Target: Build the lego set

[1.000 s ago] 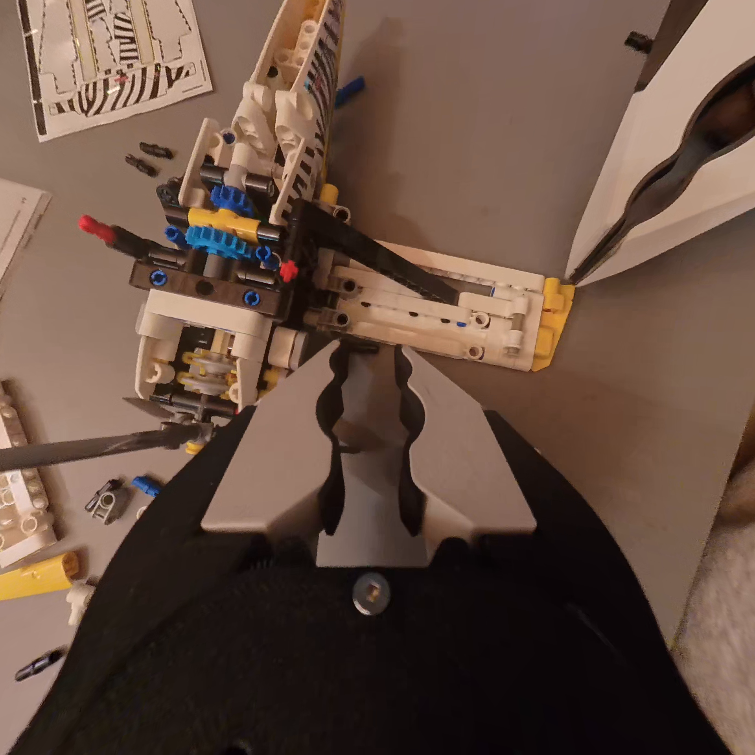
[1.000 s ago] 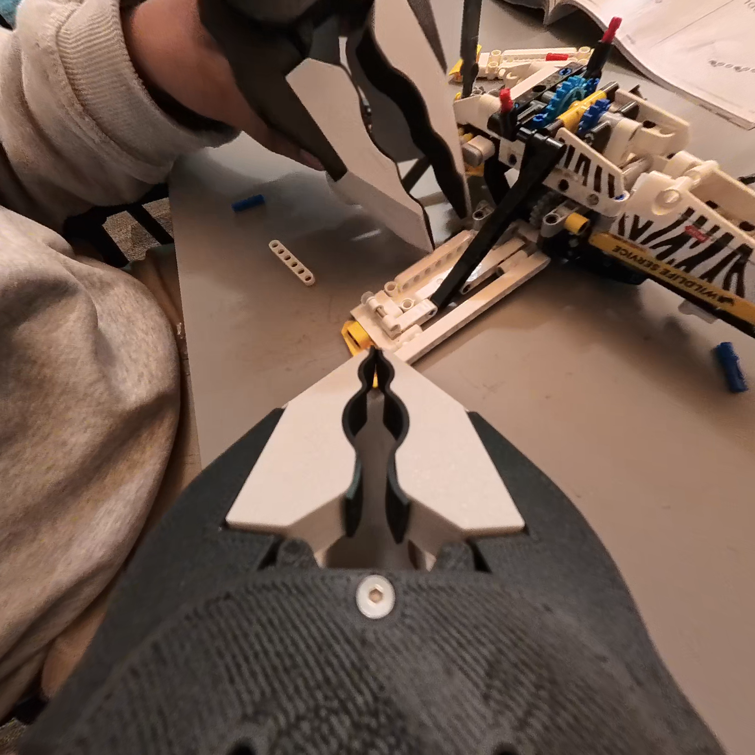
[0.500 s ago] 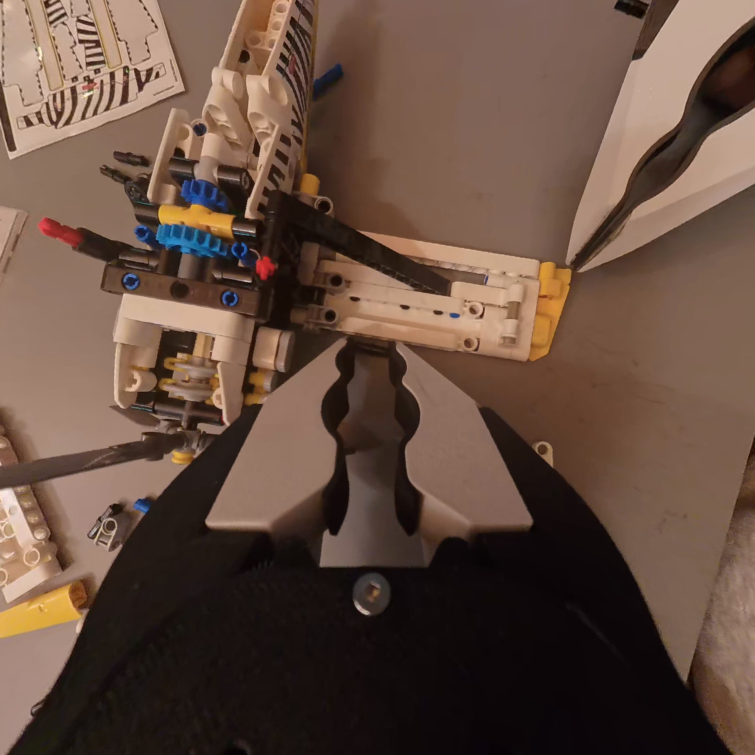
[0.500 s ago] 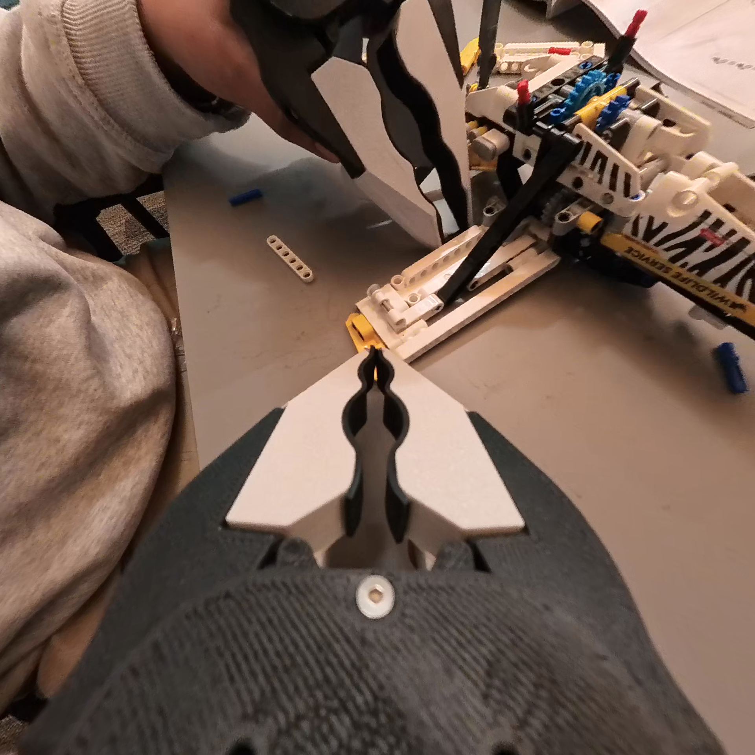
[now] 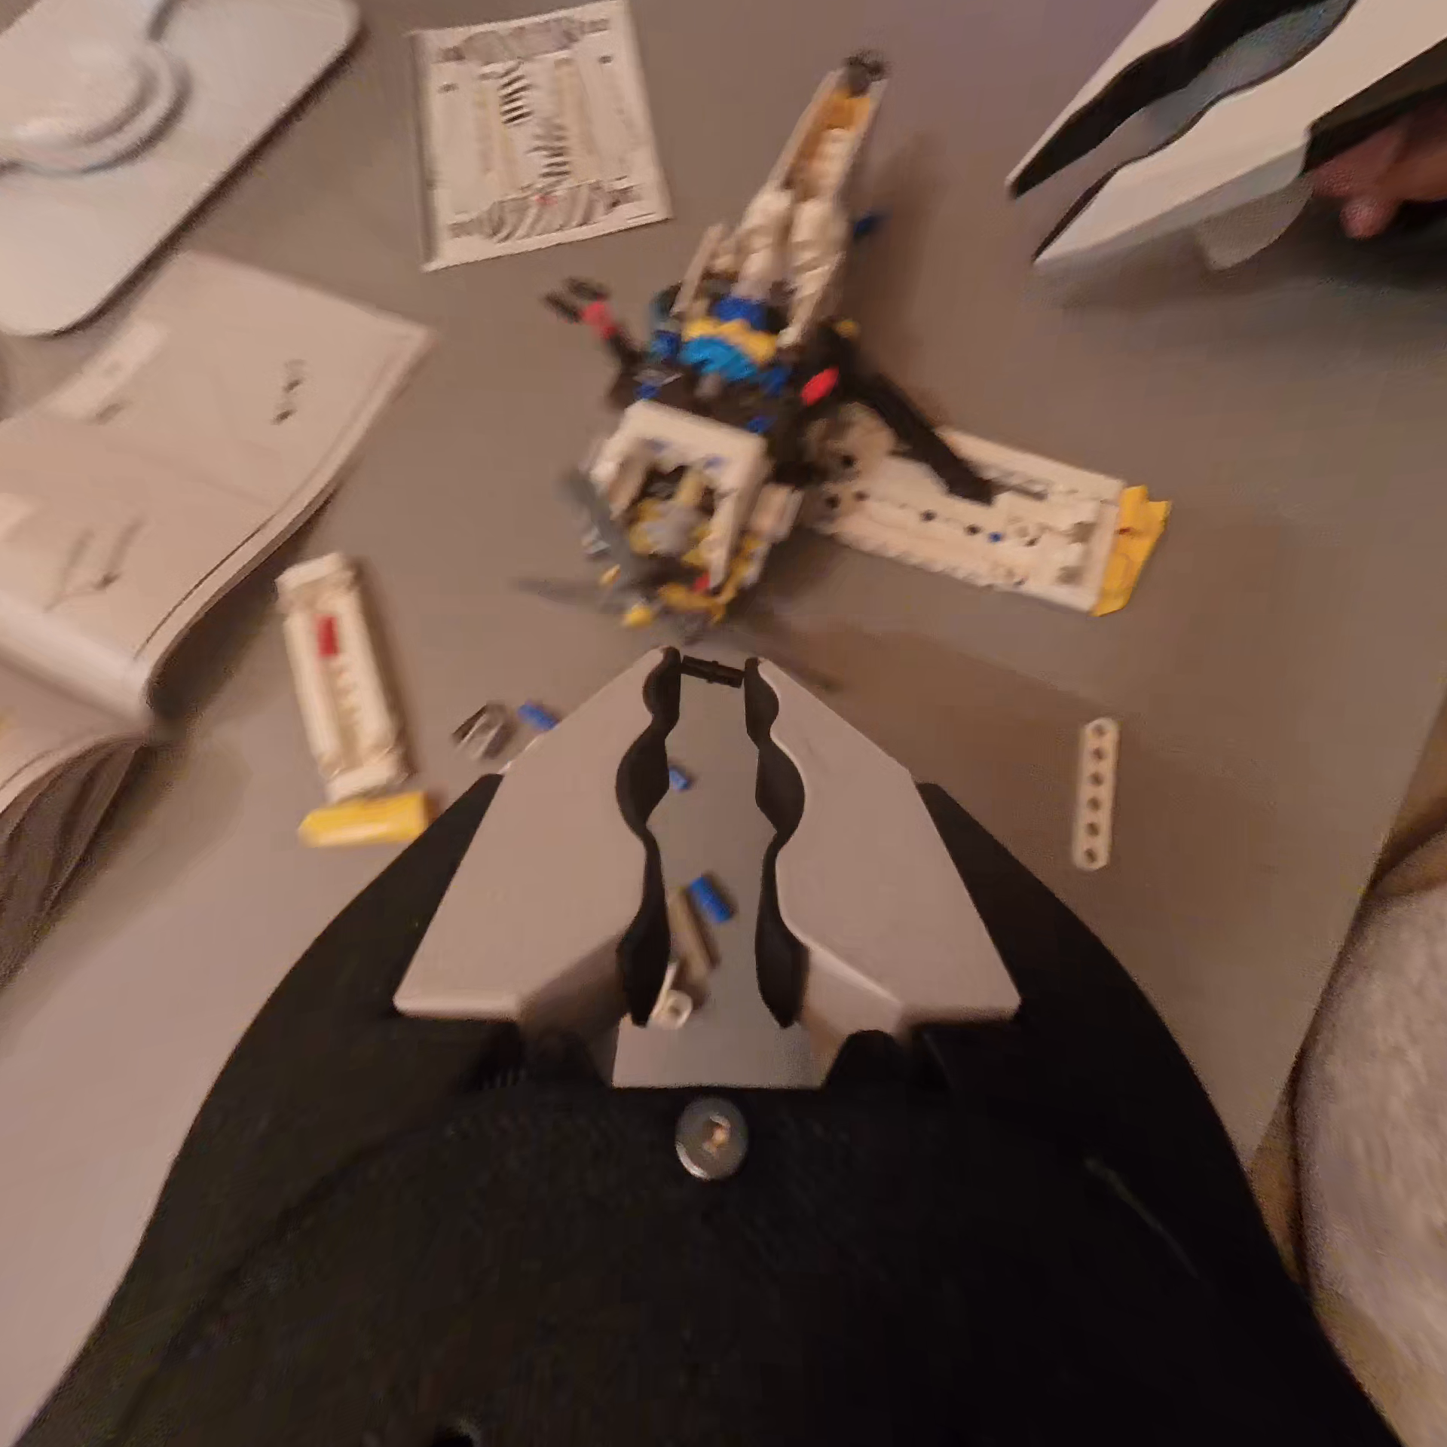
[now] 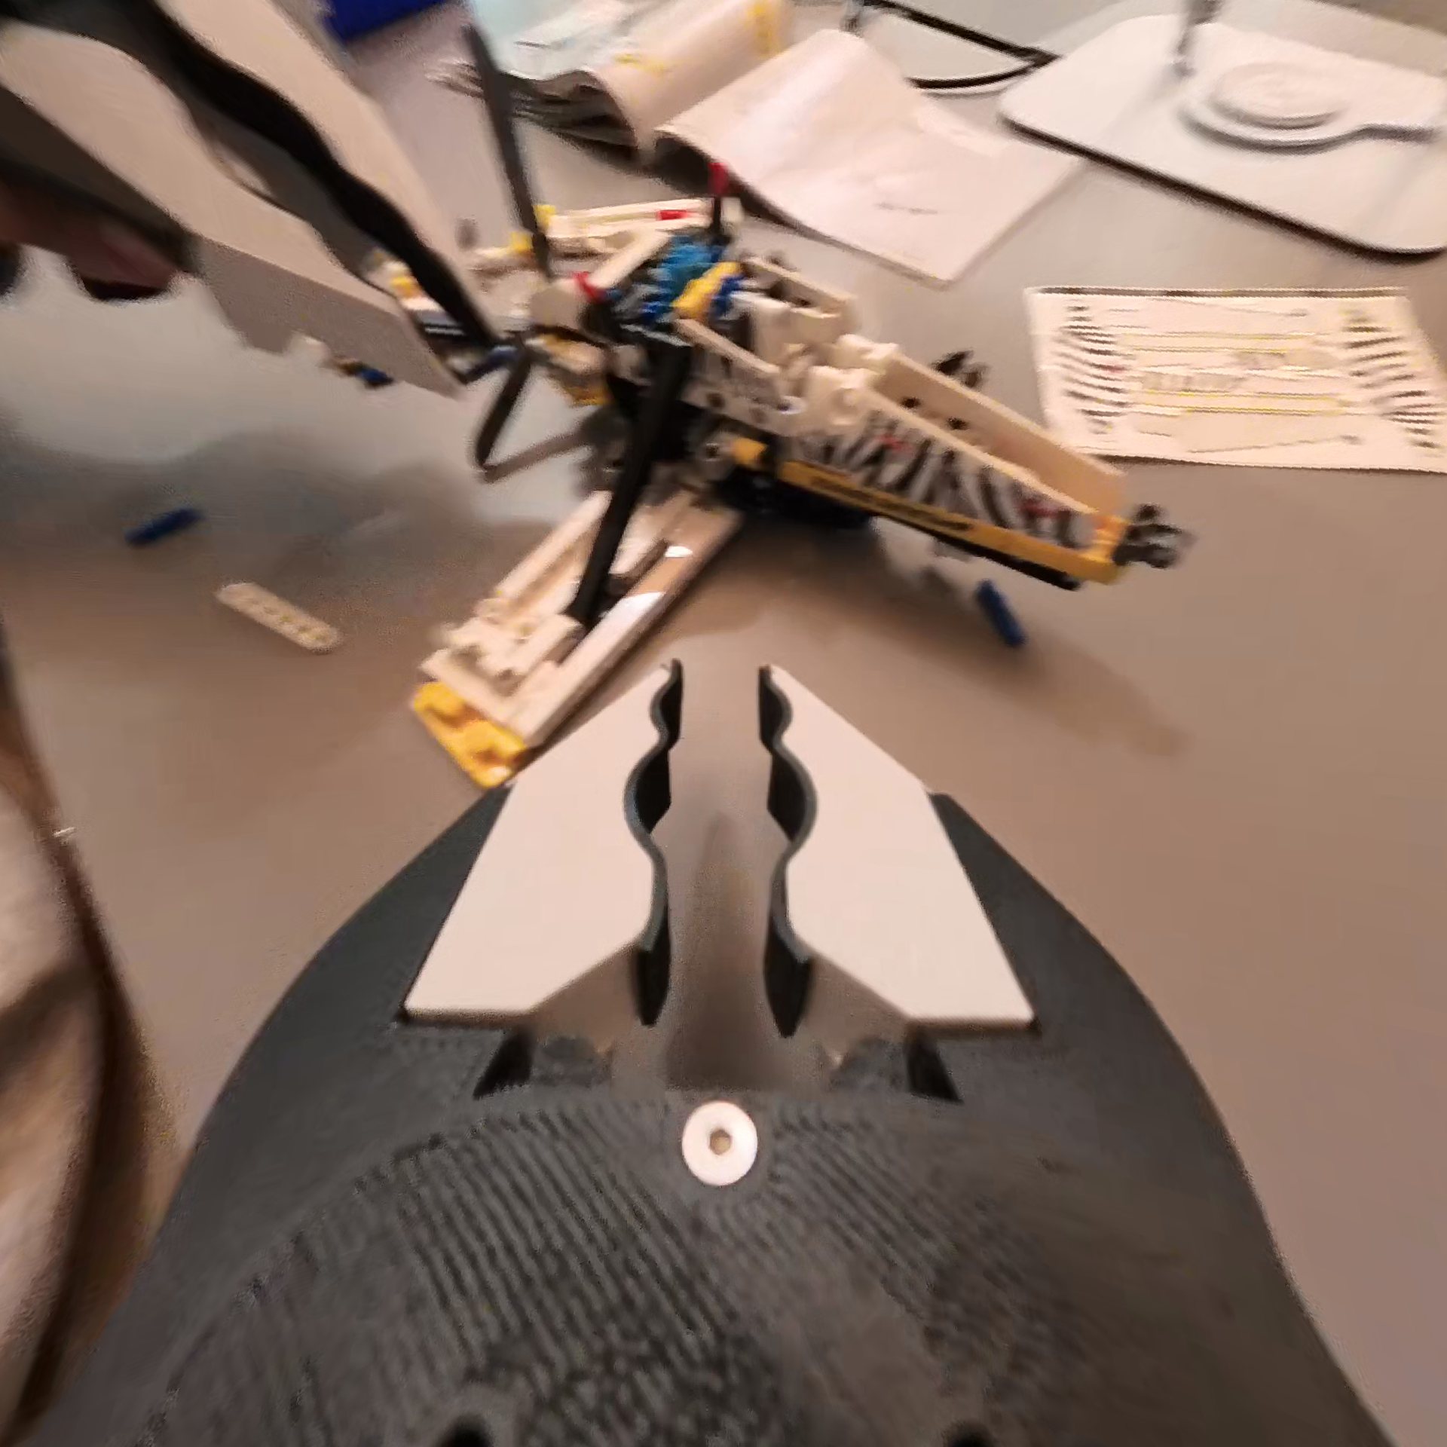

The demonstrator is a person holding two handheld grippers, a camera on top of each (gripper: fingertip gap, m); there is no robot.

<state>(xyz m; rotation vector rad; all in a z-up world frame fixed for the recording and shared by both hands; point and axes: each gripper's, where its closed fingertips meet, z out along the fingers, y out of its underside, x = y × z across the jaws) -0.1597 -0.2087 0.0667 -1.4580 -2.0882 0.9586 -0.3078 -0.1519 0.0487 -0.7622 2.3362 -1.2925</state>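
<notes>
The partly built white, yellow and zebra-striped lego plane (image 5: 705,438) lies on the grey table, one wing with a yellow tip (image 5: 1127,548) pointing right. My left gripper (image 5: 711,672) is shut on a small black pin (image 5: 711,672) held crosswise between its tips, just short of the plane's nose. My right gripper (image 6: 716,673) is open and empty, close to the yellow wing tip (image 6: 470,728). The plane (image 6: 744,376) also shows in the right wrist view, with the left gripper (image 6: 313,235) beside its nose. Both views are blurred.
A white beam (image 5: 1096,791) lies near the table's edge. A loose white and yellow wing piece (image 5: 344,689) and small blue pins (image 5: 709,893) lie by my left gripper. An instruction booklet (image 5: 156,470), a sticker sheet (image 5: 540,141) and a white stand base (image 5: 117,117) lie behind. My right fingertips sit around 15 cm from my left ones.
My left gripper has drawn back from the plane's wing root with the black pin in its tips. My right gripper has opened and backed off from the yellow wing tip.
</notes>
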